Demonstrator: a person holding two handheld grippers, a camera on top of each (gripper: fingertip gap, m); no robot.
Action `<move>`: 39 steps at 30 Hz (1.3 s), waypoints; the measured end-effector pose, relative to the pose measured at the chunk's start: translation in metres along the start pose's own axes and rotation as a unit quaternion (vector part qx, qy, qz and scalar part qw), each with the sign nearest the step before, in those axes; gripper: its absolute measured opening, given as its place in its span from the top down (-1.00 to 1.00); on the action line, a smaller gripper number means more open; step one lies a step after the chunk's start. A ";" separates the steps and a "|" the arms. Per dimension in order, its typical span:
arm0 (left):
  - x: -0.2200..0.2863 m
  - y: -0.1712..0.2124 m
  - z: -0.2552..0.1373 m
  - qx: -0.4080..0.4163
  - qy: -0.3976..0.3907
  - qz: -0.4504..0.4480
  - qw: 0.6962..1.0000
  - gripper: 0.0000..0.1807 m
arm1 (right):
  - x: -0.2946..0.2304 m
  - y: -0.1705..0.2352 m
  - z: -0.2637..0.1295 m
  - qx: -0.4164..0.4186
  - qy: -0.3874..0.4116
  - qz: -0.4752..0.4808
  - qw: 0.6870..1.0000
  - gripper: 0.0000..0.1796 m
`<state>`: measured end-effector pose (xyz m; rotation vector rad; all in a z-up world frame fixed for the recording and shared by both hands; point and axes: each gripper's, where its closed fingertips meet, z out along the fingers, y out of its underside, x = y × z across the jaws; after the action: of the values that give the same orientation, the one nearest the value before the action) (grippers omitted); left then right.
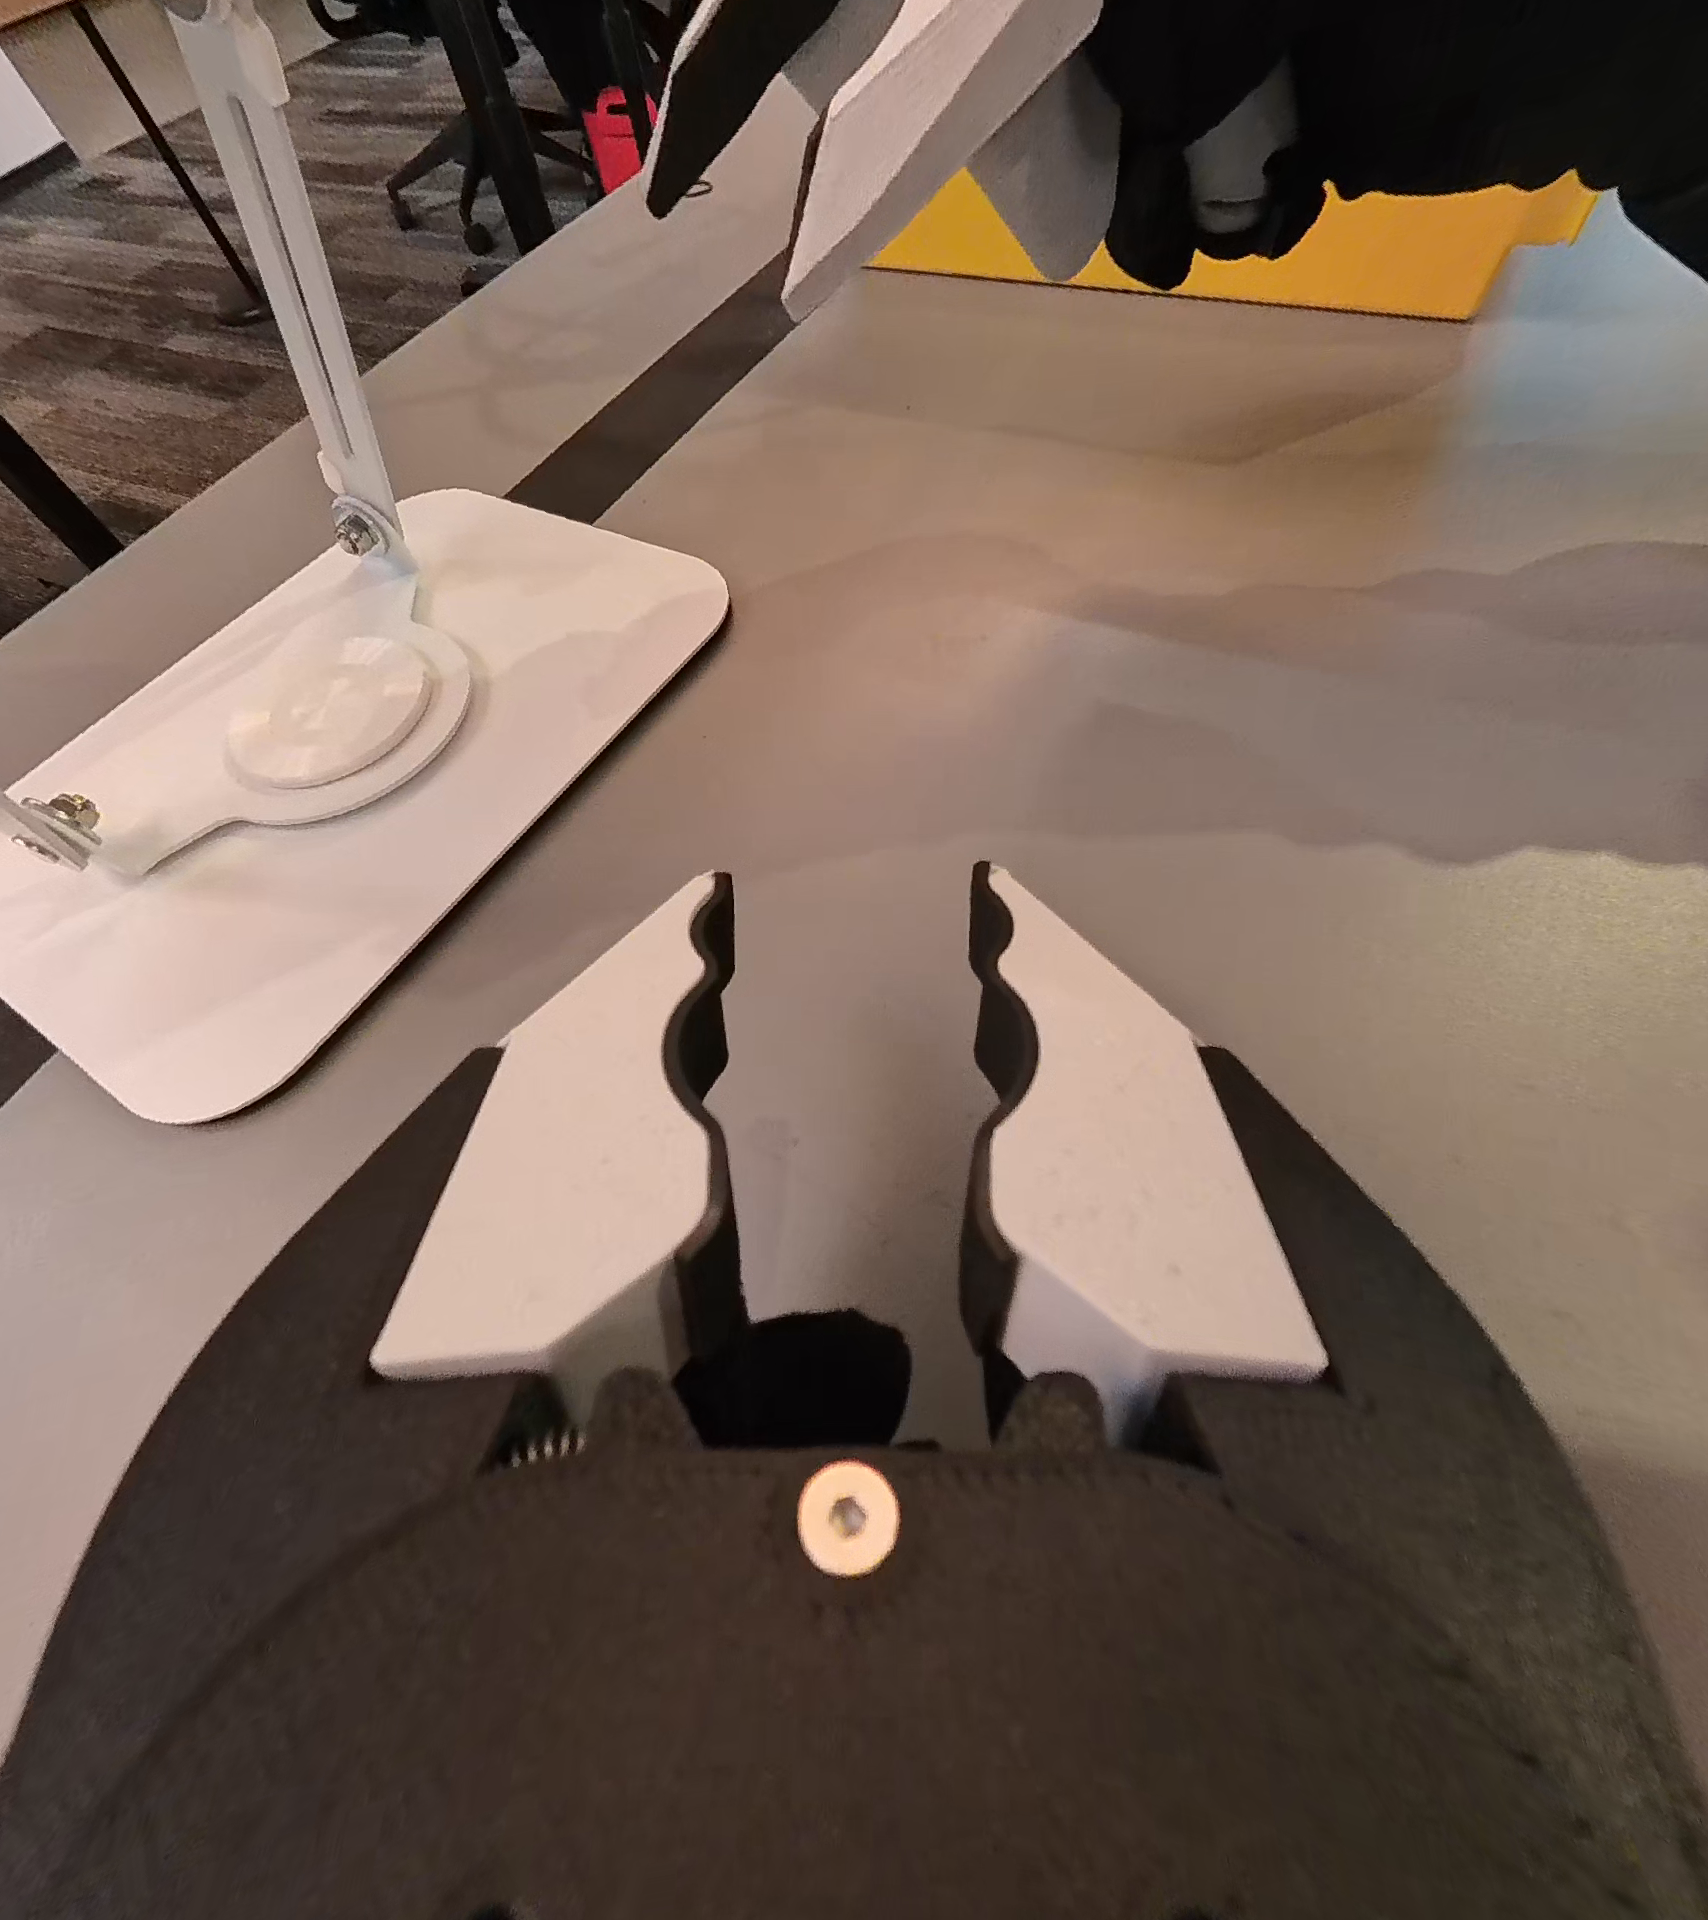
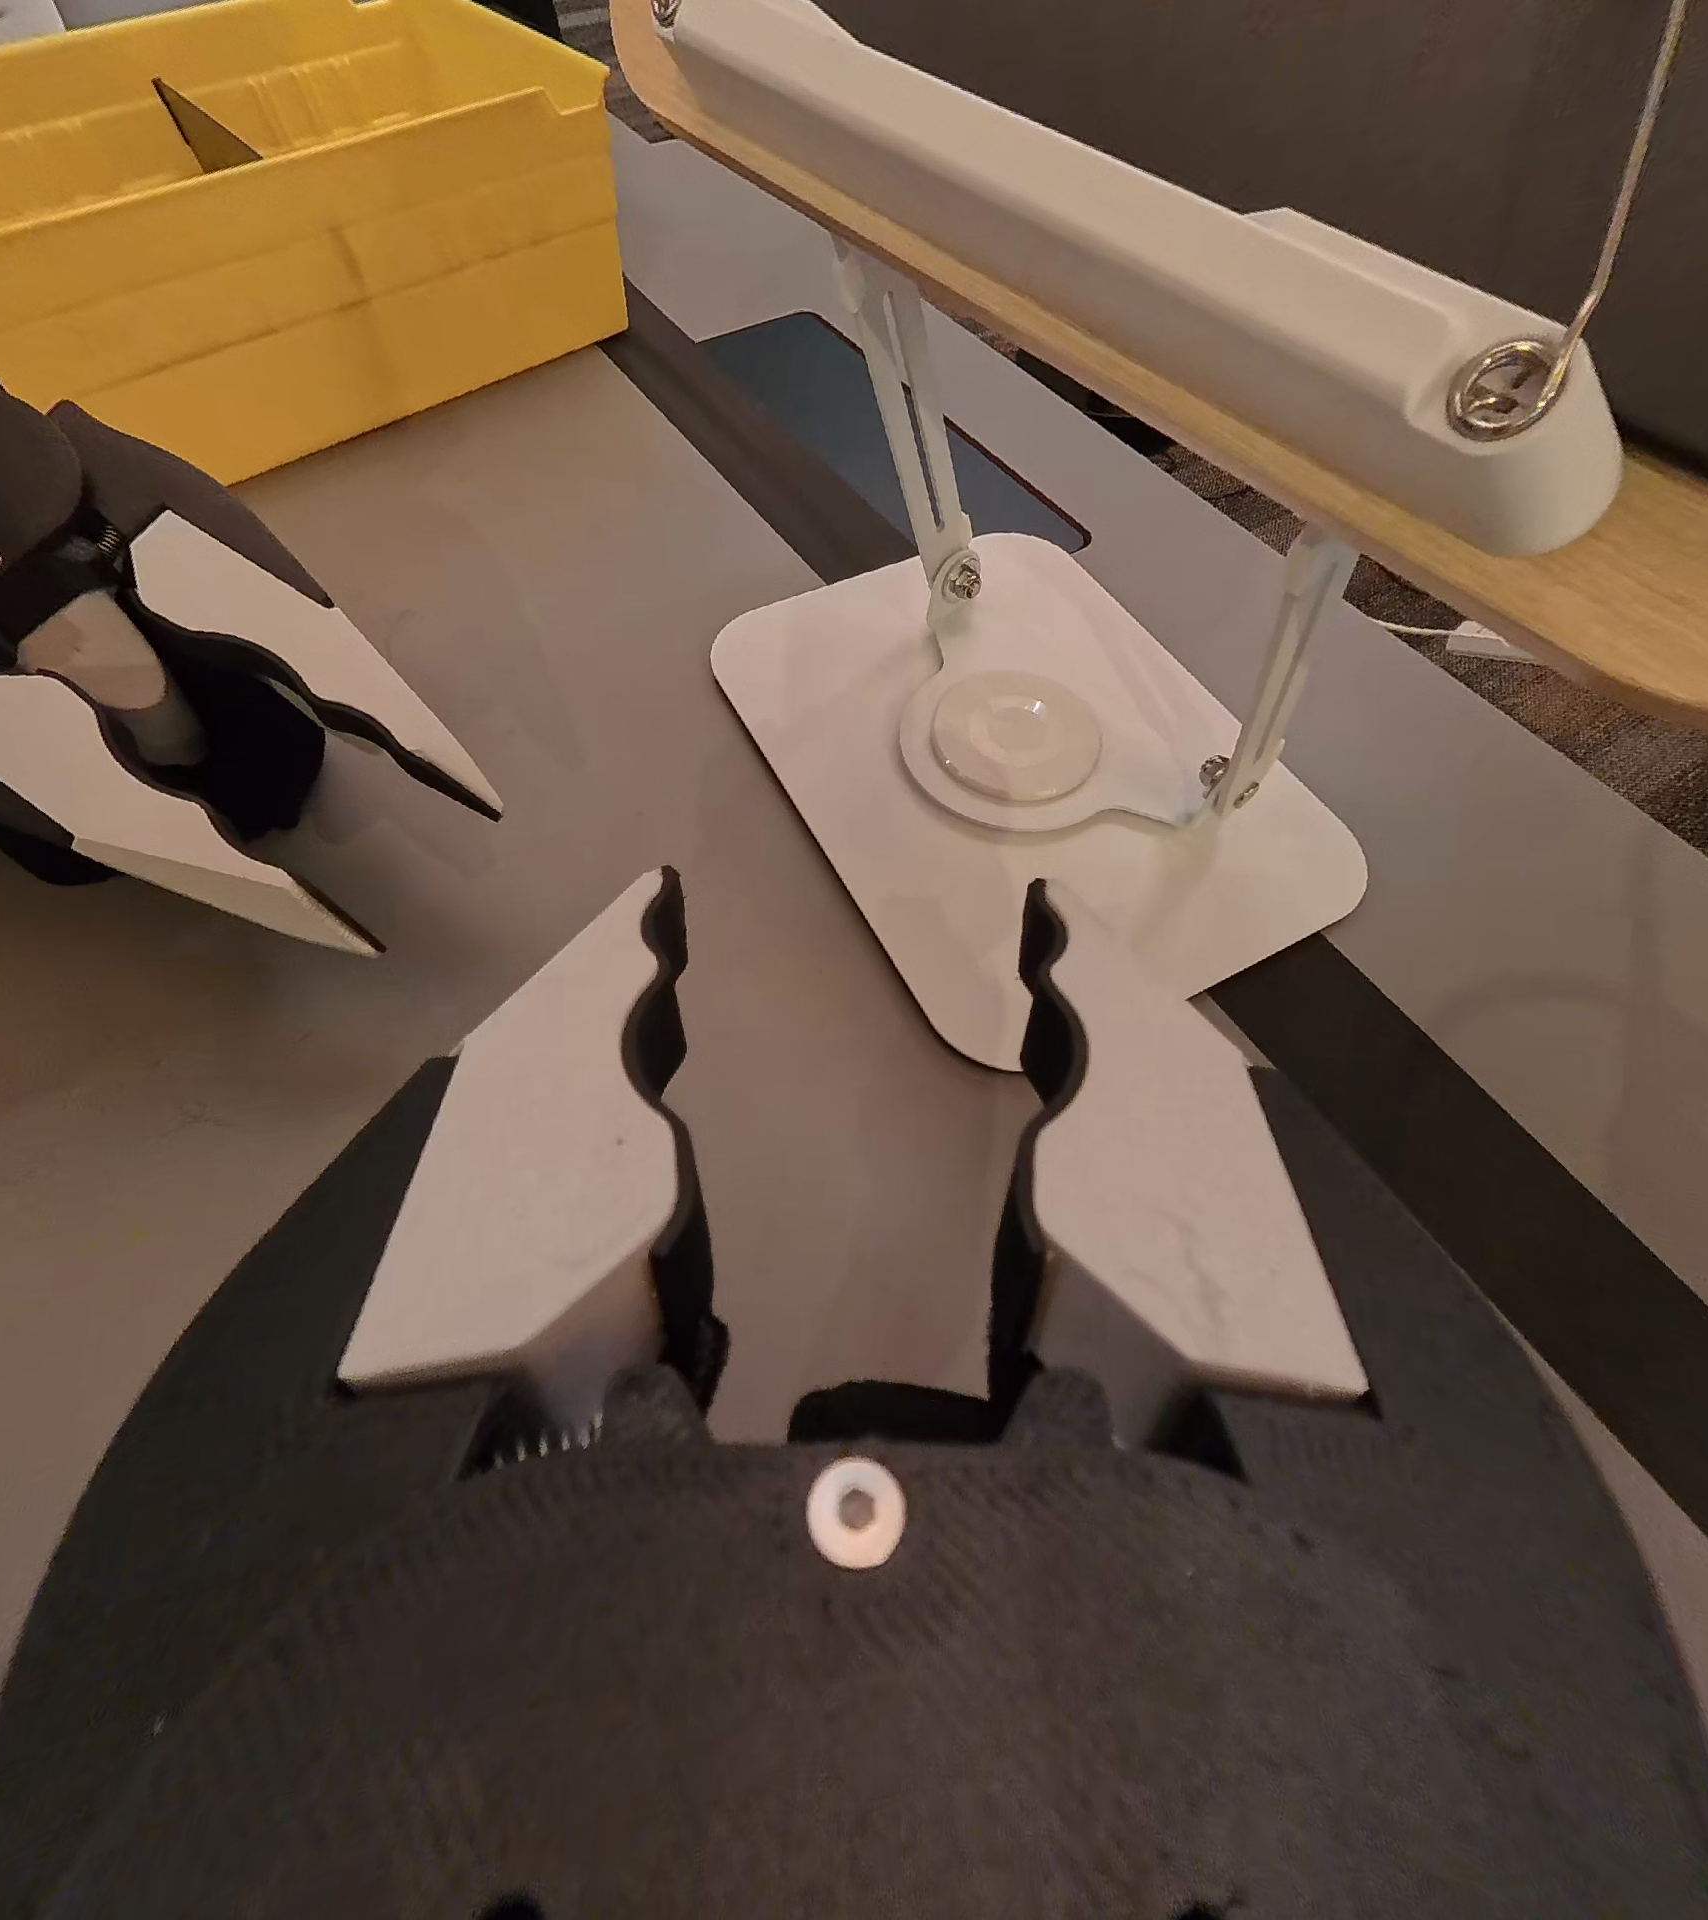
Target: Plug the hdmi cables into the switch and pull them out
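Note:
No HDMI cable and no switch show in either view. My left gripper (image 1: 850, 883) is open and empty, its white fingers spread over the bare grey table (image 1: 1245, 727). It also shows at the left of the right wrist view (image 2: 439, 878), open and low over the table. My right gripper (image 2: 850, 894) is open and empty, pointing toward the white stand base (image 2: 1193, 831). It also shows at the top of the left wrist view (image 1: 725, 255), open, held by a black-gloved hand (image 1: 1193, 187).
A white stand with a flat base (image 1: 237, 883) and thin struts sits at the table's left edge. In the right wrist view it carries a wooden board (image 2: 1660, 582) overhead. A yellow bin (image 2: 258, 239) stands at the back. Office chairs (image 1: 497, 125) and carpet lie beyond. The flat base (image 1: 237, 883) sits 15 centimeters or so from the ends of my left fingers. Seen from the right wrist view (image 2: 886, 666) as well.

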<state>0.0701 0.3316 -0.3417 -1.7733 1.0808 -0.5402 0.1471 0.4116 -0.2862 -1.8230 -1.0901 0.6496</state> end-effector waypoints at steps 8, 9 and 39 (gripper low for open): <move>0.000 0.001 0.001 -0.004 0.000 0.001 1.000 0.52 | 0.000 0.002 0.000 -0.005 -0.001 -0.001 1.000 0.29; 0.000 0.001 0.001 -0.004 0.000 0.001 1.000 0.52 | 0.000 0.002 0.000 -0.006 -0.001 -0.001 1.000 0.29; -0.015 0.002 -0.005 0.005 -0.013 -0.016 1.000 0.53 | 0.108 -0.033 -0.255 0.023 0.334 -0.053 0.941 0.29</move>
<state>0.0582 0.3412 -0.3393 -1.7865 1.0323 -0.5394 0.3826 0.4055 -0.1374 -1.7325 -0.6930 -0.0305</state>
